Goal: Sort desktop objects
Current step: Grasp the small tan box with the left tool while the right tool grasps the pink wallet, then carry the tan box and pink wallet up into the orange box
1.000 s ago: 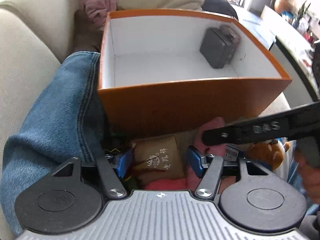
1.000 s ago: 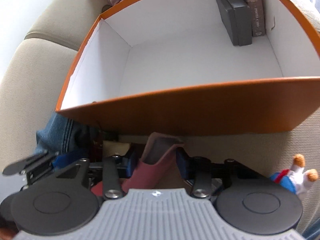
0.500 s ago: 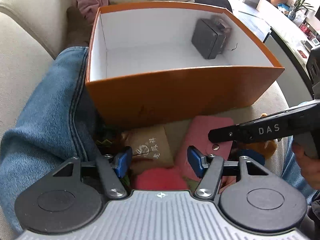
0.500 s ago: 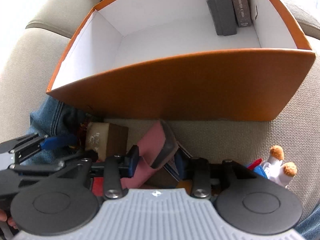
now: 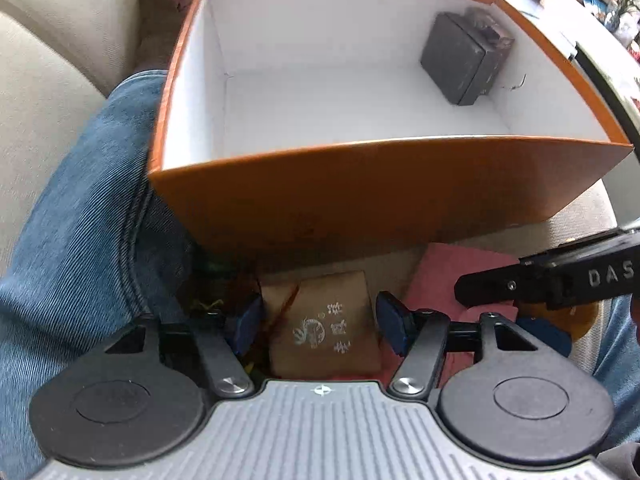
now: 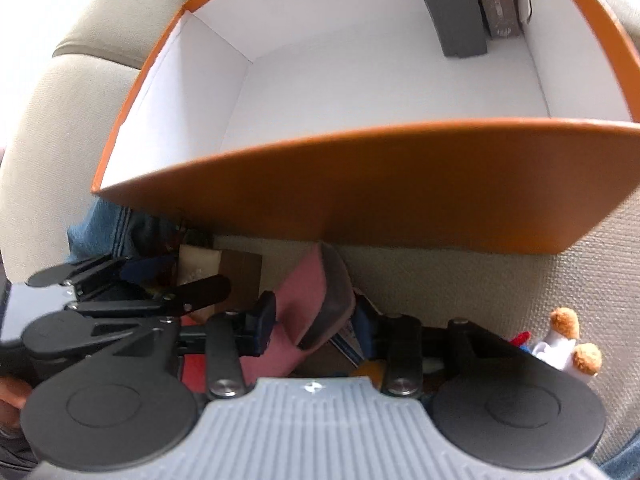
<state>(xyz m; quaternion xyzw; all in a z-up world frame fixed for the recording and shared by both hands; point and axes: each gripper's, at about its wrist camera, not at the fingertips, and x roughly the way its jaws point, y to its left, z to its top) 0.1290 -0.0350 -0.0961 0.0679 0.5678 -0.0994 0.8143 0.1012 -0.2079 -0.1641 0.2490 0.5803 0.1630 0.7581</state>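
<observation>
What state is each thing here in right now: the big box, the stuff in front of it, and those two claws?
Orange box: open, no lid, nearly empty.
Grey case: inside the box, on edge against its right wall.
Brown pouch: lying flat between the left claw's pads, not gripped.
Left claw: open.
Pink case: tilted, pinched in the right claw.
Right claw: shut on it.
Plush toy: lying loose on the cushion.

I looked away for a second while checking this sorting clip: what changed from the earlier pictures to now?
The left gripper sank until its open fingers flank the brown pouch, not yet pressing it. The right gripper, its fingers just closing slightly, still holds the pink case, now lower and nearer the sofa. The orange box and the dark boxes inside stayed put.
</observation>
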